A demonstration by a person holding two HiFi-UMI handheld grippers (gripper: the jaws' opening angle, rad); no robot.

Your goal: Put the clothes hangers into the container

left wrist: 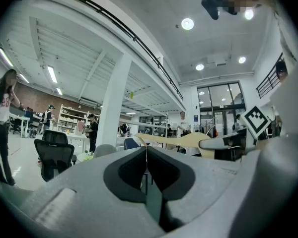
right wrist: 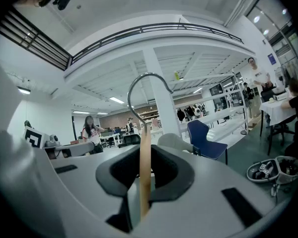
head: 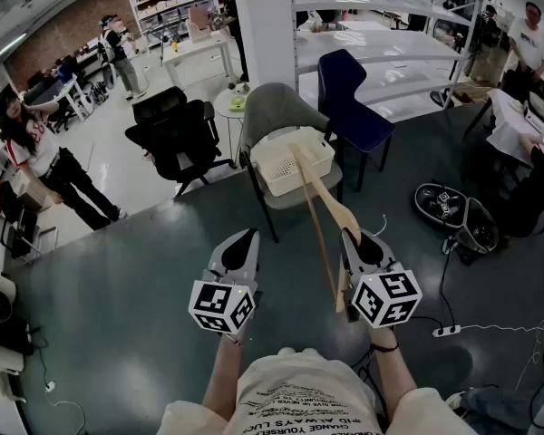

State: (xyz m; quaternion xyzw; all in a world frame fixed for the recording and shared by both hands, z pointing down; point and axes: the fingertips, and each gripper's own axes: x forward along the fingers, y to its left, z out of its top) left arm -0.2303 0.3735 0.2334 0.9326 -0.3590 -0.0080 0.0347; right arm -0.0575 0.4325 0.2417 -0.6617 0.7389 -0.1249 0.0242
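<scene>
While right tool (head: 355, 239) clamps hanger (head: 330, 208), container (head: 270, 156) rim ahead

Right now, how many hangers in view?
1. The hanger is clamped in the right claw, with one end pointing toward the basket on the chair. More could lie inside the basket; its contents are not clear from here.

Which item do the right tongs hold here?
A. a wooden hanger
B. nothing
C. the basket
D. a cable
A: the right gripper view shows the right tongs shut on the hanger, whose wooden bar runs up between them.
</scene>
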